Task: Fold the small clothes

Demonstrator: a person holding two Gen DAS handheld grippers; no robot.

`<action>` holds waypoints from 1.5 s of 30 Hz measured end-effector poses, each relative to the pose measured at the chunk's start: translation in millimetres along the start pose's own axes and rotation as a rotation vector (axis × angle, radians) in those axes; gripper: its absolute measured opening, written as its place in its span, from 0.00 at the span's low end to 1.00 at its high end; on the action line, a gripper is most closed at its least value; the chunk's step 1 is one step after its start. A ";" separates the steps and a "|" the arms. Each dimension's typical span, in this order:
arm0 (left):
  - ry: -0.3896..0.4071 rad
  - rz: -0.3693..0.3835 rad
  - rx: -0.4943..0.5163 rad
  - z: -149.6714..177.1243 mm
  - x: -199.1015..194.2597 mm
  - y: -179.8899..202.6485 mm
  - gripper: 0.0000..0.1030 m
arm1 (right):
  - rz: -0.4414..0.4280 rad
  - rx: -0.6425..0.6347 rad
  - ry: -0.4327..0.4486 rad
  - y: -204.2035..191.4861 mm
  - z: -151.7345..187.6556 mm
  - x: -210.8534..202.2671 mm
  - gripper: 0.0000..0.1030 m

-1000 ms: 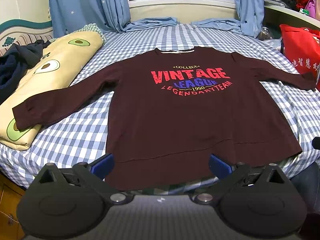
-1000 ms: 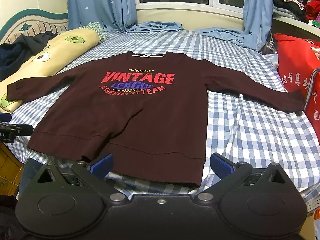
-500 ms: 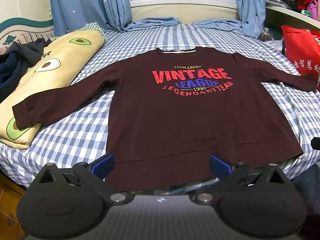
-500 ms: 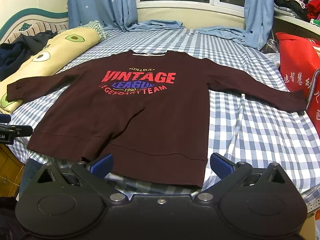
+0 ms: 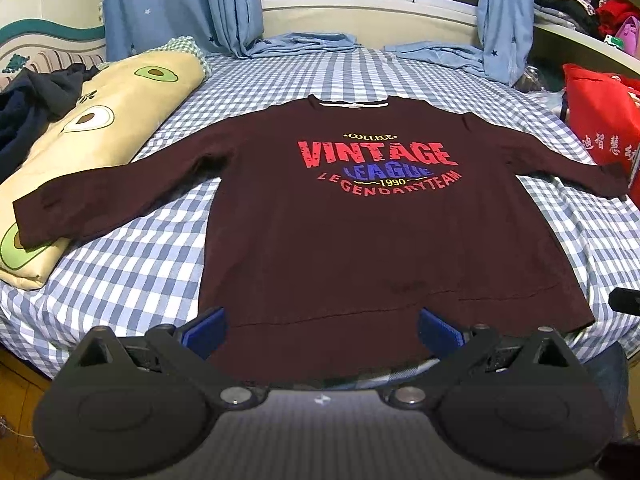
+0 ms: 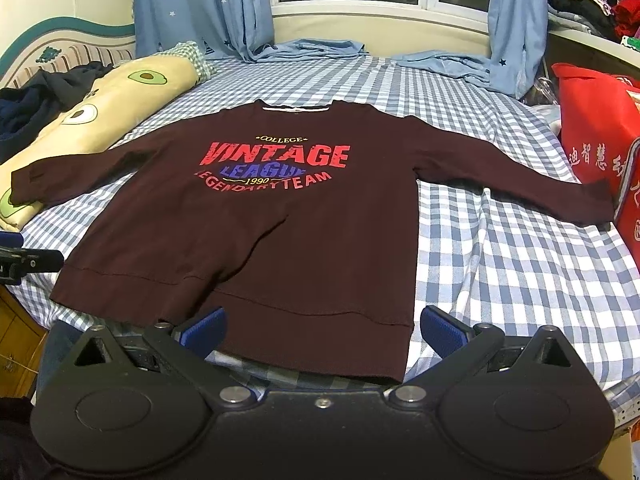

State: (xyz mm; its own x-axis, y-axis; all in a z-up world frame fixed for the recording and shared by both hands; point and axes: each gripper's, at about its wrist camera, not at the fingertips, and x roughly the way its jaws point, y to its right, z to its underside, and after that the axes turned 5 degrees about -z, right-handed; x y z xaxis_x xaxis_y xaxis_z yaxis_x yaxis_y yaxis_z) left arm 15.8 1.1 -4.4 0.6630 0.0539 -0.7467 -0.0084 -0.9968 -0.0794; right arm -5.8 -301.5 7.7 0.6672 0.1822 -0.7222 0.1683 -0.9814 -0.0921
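A dark maroon long-sleeved shirt [image 5: 340, 232] with a red and blue "VINTAGE LEAGUE" print lies flat, front up, on a blue-and-white checked bed [image 5: 132, 272], sleeves spread out to both sides. It also shows in the right wrist view [image 6: 280, 240]. My left gripper [image 5: 320, 326] is open and empty, hovering just short of the shirt's hem. My right gripper [image 6: 320, 326] is open and empty, also at the hem, toward the shirt's right corner. The left sleeve cuff [image 5: 28, 220] rests on a pillow.
A yellow avocado-print pillow [image 5: 92, 128] lies along the bed's left side, with dark clothes [image 5: 24, 116] beyond it. A red bag [image 5: 600, 120] stands at the right edge. Blue curtains [image 5: 180, 4] and folded blue cloth [image 5: 312, 42] lie by the window.
Both grippers have edged slightly forward and the views shifted a little. The shirt has not moved and both grippers stay open.
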 end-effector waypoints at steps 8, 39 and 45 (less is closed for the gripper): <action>-0.005 0.012 -0.012 -10.2 7.5 1.6 0.98 | 0.001 0.019 0.001 10.0 -1.0 7.0 1.00; 0.106 0.026 0.102 -59.2 35.3 68.4 0.99 | 0.382 0.079 0.341 252.0 -37.4 59.5 0.99; 0.136 -0.028 0.122 -59.5 35.8 71.2 0.99 | 0.449 0.145 0.320 345.9 -39.8 100.3 0.90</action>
State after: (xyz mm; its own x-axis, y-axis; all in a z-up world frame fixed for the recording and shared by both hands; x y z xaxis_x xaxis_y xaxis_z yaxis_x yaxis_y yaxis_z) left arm 83.5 -71.4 2.5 0.7596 0.0650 -0.6472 -0.0734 -0.9801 -0.1847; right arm 148.2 -620.3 -69.4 0.8409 -0.2678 -0.4703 -0.2689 -0.9609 0.0664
